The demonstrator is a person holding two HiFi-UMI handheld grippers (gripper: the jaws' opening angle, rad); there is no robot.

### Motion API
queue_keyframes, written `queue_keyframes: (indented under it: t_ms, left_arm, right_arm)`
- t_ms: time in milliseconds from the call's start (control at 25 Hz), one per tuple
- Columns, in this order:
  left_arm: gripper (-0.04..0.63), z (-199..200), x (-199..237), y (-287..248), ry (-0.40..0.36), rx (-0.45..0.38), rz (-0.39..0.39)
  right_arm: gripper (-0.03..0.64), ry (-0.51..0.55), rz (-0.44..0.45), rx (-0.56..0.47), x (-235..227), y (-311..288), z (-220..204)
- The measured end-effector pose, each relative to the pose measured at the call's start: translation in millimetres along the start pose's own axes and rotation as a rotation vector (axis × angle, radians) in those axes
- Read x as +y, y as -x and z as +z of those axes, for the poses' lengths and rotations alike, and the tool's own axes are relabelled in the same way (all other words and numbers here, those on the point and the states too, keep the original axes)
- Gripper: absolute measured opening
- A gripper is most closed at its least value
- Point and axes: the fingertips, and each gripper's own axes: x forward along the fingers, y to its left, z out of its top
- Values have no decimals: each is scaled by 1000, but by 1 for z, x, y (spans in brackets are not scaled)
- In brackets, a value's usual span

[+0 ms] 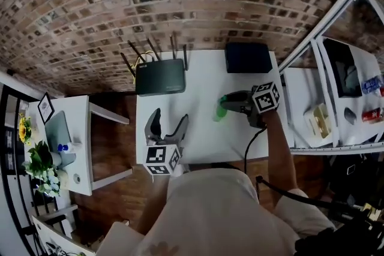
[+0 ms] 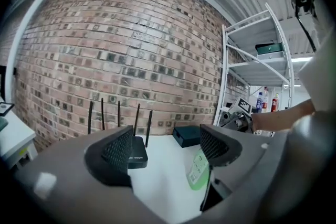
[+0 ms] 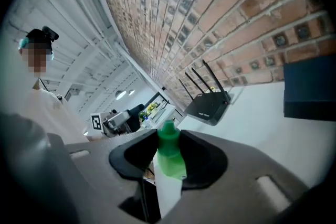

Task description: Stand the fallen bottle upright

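Observation:
A small bottle with a green cap and a pale body is clamped between the jaws of my right gripper, which is shut on it just below the cap. It hangs tilted over the right half of the white table. In the left gripper view the bottle shows its green label, its top hidden behind a jaw. My left gripper hovers at the table's front left, jaws apart with nothing between them.
A black router with several antennas stands at the table's back left, a dark box at the back right. A brick wall runs behind. White shelving stands to the right, a side table with flowers to the left.

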Motion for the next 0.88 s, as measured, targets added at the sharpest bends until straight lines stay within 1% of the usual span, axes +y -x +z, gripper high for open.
queue_keyframes:
  t_ms: [160, 280, 360, 480, 560, 600, 680, 720, 800, 880]
  left_arm:
    - [423, -1, -16, -6, -10, 4, -26]
    - [423, 2, -22, -5, -12, -5, -40]
    - [423, 4, -22, -1, -10, -13, -48]
    - [412, 10, -24, 12, -12, -47, -69]
    - [410, 16, -31, 21, -27, -74, -104]
    - [410, 19, -38, 25, -38, -87, -130]
    - [410, 25, -53, 33, -66, -110, -187]
    - [411, 27, -61, 38, -84, -120, -209]
    - [411, 34, -74, 45, -121, -144, -228]
    - [413, 38, -89, 54, -142, -166, -223]
  right_arm:
    - [124, 2, -6, -98, -1, 5, 3]
    - [136, 9, -62, -159, -2, 6, 9]
    - [201, 12, -121, -233, -1, 14, 15]
    - [233, 17, -271, -428, 13, 51, 23]
    - [258, 60, -386, -533, 38, 73, 19]
    - [286, 100, -443, -555, 53, 78, 13]
    - [355, 212, -569, -546, 84, 81, -3]
    - [373, 265, -628, -538, 98, 82, -10]
    - [376, 343, -706, -561, 123, 87, -15]
    - [376, 407, -755, -612, 149, 99, -15]
